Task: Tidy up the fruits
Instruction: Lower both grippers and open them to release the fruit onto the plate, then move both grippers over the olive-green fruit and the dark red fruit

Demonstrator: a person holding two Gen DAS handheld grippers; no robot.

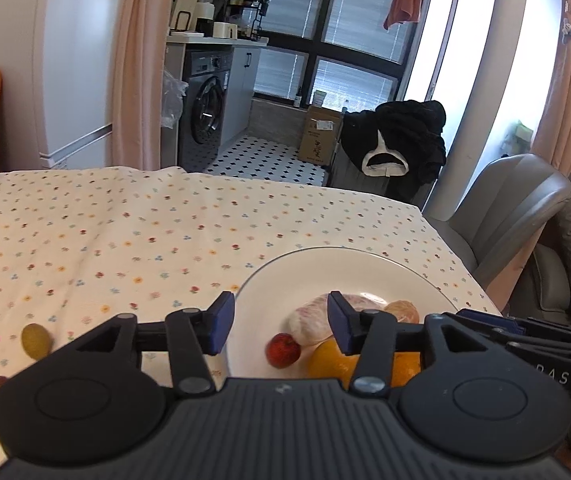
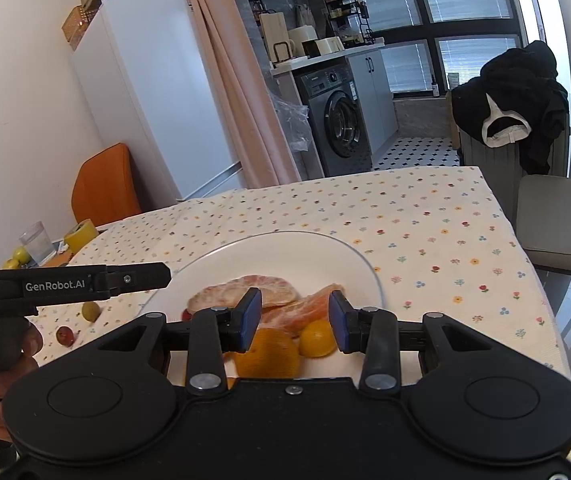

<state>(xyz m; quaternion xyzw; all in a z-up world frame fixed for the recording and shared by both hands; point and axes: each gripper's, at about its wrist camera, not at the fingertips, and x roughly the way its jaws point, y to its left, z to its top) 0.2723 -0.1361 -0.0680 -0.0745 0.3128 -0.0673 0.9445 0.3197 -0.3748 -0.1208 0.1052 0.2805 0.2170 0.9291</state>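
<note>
Left wrist view shows a table with a soft flowery cloth (image 1: 125, 232); on it sits a round, smooth white plate (image 1: 365, 268); on the plate lie a long peeled pink fruit piece (image 1: 313, 320) running left to right, a round orange (image 1: 329, 360), a peeled orange piece (image 1: 403, 310) and a small red fruit (image 1: 282, 350); a little green grape (image 1: 36, 340) lies on the cloth to the left; the left gripper (image 1: 281, 324) and the right gripper (image 2: 295, 320) both have fingers spread wide, holding nothing.

black tongs (image 1: 281, 322), blue pads (image 1: 223, 320)
</note>
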